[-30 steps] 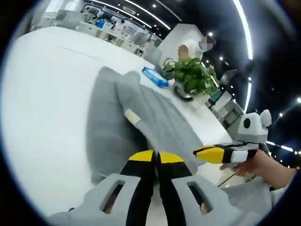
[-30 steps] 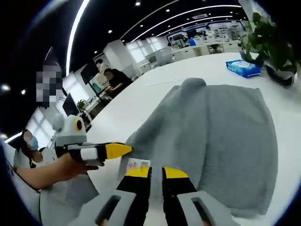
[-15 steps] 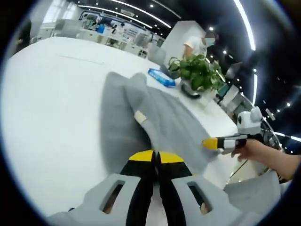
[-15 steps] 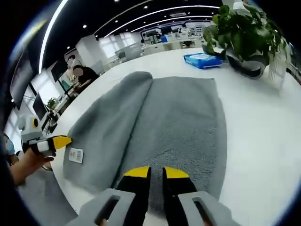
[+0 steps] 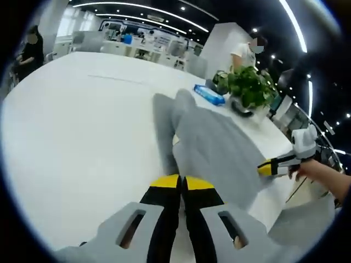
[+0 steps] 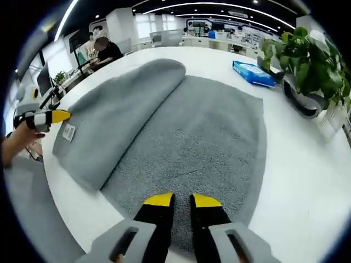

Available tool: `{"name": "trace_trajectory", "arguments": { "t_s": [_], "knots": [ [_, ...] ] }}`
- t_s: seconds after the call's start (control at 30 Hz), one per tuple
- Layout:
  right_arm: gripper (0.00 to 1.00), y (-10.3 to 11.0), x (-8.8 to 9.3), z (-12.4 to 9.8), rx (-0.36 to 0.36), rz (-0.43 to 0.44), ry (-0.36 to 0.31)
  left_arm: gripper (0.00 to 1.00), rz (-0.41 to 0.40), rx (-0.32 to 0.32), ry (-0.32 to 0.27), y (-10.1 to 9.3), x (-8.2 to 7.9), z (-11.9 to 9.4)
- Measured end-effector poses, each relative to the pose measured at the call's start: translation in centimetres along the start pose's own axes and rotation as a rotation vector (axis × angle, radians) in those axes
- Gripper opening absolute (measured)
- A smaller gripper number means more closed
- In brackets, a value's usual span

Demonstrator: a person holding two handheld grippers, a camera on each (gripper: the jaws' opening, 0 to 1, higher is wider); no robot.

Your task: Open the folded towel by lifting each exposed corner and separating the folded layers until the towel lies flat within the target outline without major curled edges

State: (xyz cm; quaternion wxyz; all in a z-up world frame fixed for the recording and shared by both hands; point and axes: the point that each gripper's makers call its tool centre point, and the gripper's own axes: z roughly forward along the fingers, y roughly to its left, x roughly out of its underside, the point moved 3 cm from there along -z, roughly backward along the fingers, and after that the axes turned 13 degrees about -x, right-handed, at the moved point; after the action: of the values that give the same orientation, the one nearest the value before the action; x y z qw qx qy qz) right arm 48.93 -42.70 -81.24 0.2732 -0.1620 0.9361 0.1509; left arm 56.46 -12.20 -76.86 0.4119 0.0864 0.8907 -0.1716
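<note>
I see the grey towel (image 6: 186,137) on the white counter (image 5: 77,126), one layer folded over. My left hand-held gripper (image 5: 183,183) is closed with nothing in it. My right hand-held gripper (image 6: 179,200), slightly parted and holding nothing, hangs over the towel's near edge.

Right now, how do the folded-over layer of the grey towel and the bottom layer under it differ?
The folded-over layer is smooth, curves over in a rounded roll at its fold, and carries a small white label near one corner. The bottom layer looks coarser, lies flat on the white table, and shows no label. Both are the same grey.

A potted plant (image 6: 312,60) stands near a blue packet (image 6: 253,73).
</note>
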Motion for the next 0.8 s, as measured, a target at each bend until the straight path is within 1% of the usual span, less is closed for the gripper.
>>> {"name": "trace_trajectory", "arguments": {
  "t_s": [0.1, 0.27, 0.4, 0.5, 0.63, 0.8],
  "knots": [
    [0.09, -0.1, 0.0, 0.0, -0.006, 0.006, 0.01, 0.01, 0.002, -0.036, -0.002, 2.1, -0.6, -0.1],
    [0.08, -0.2, -0.1, -0.1, -0.02, 0.01, 0.036, 0.01, 0.02, -0.085, 0.001, 4.6, -1.0, -0.2],
    [0.08, -0.3, -0.2, 0.0, -0.024, 0.01, 0.064, 0.01, 0.035, -0.11, 0.012, 5.7, -0.8, -0.2],
    [0.07, -0.3, -0.3, 0.1, -0.027, 0.01, 0.1, 0.01, 0.053, -0.128, 0.029, 6.5, -0.3, 0.0],
    [0.07, -0.4, -0.4, 0.1, -0.028, 0.005, 0.13, 0.01, 0.095, -0.167, 0.053, 7.5, 0.4, 0.2],
    [0.07, -0.3, -0.3, 0.0, -0.034, -0.001, 0.149, 0.01, 0.109, -0.194, 0.09, 8.4, 1.1, 0.3]
  ]
}}
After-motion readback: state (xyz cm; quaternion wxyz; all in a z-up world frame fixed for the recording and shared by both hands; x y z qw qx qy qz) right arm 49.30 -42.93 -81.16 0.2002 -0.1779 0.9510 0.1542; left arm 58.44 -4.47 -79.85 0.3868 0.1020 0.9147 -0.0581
